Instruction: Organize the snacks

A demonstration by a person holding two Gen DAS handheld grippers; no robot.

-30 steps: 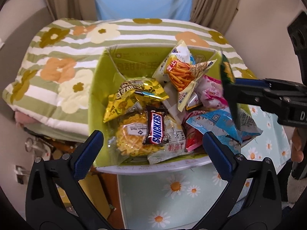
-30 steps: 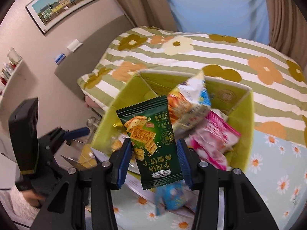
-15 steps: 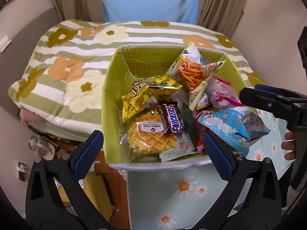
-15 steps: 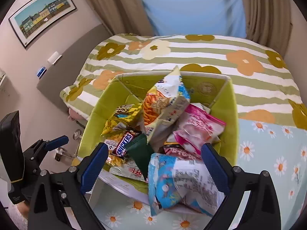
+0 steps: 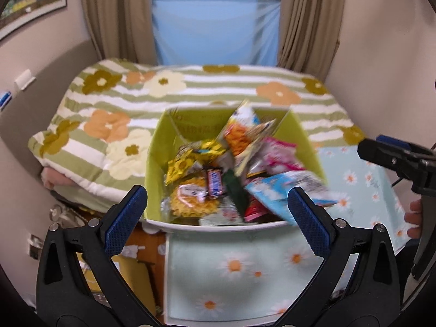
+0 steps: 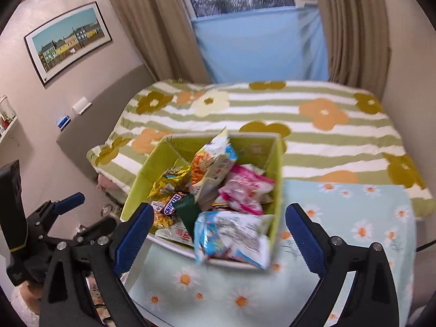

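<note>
The right tool (image 6: pixel 218 234) has its fingers spread wide and holds nothing. Straight ahead of it, just past the fingertips, sits the box (image 6: pixel 278 179) on the daisy-cloth surface (image 6: pixel 354 218). The blue pack (image 6: pixel 234 237) lies at the box's near rim, between the fingers in this view, its long axis running across the tool's line and its near end drooping over the rim. The green pack (image 6: pixel 188 209) stands in the box left of the blue one, beside the Snickers (image 6: pixel 171 200). The left tool (image 5: pixel 218 212) is also spread wide and empty, lined up with the box's near rim, with the blue pack (image 5: pixel 286 190) off to its right. The right tool looks nearer to that pack, so I judge tucking it in falls to the right hand.

A second ago the right tool clamped the green pack above the box; now the pack rests inside. Both tools have drawn back from the box.
</note>
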